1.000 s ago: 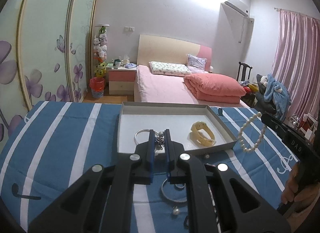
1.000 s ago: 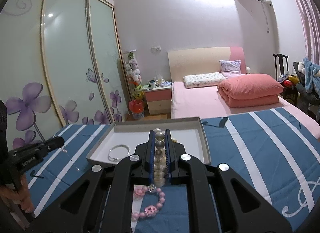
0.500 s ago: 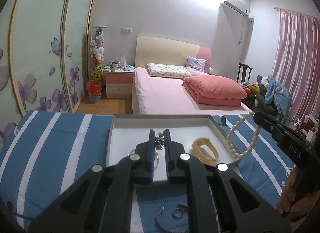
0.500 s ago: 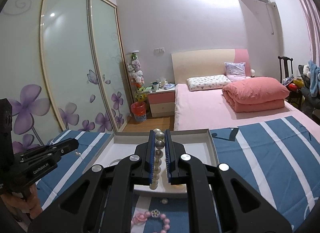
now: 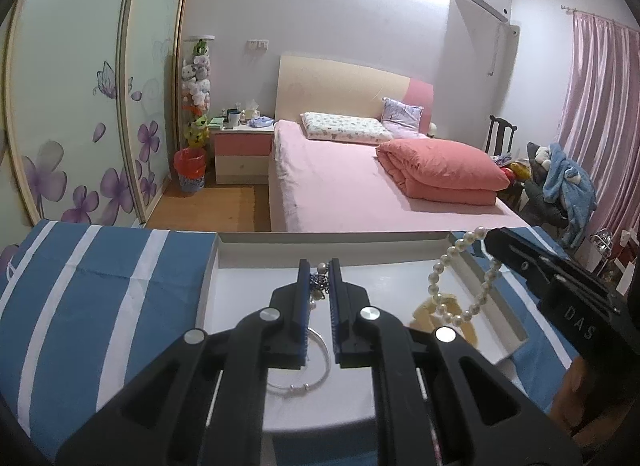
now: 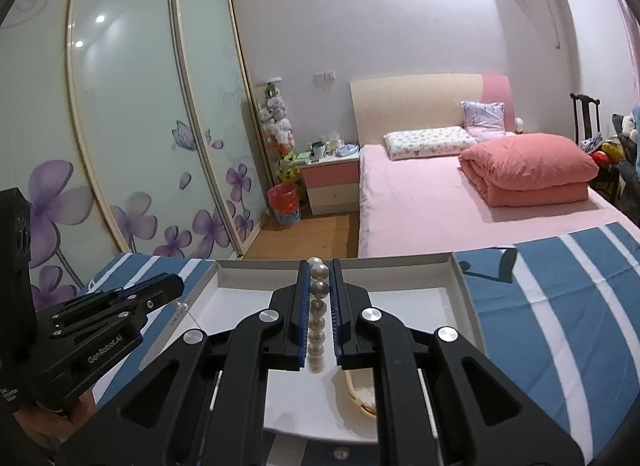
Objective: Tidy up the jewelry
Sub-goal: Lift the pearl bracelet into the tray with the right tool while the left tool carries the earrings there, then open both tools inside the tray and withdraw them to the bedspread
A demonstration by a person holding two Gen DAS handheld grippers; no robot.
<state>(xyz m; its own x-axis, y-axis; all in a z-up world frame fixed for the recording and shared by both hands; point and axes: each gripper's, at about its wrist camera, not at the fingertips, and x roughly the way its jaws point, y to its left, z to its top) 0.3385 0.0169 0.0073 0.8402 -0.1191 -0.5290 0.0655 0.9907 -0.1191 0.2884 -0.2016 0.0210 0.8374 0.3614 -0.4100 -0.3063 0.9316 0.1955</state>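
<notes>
While my left gripper clamps a small charm I can't make out, right gripper pinches pearl bracelet, both above the tray.

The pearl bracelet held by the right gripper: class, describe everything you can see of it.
The pearl bracelet is a closed loop of round, glossy, cream-white beads. The right gripper is shut on its upper stretch, so a row of beads sits between the blue-lined fingers. The rest hangs free as an open loop above the right side of the white tray, over a pale yellow bangle. Whether its lowest beads touch that bangle cannot be told.
</notes>
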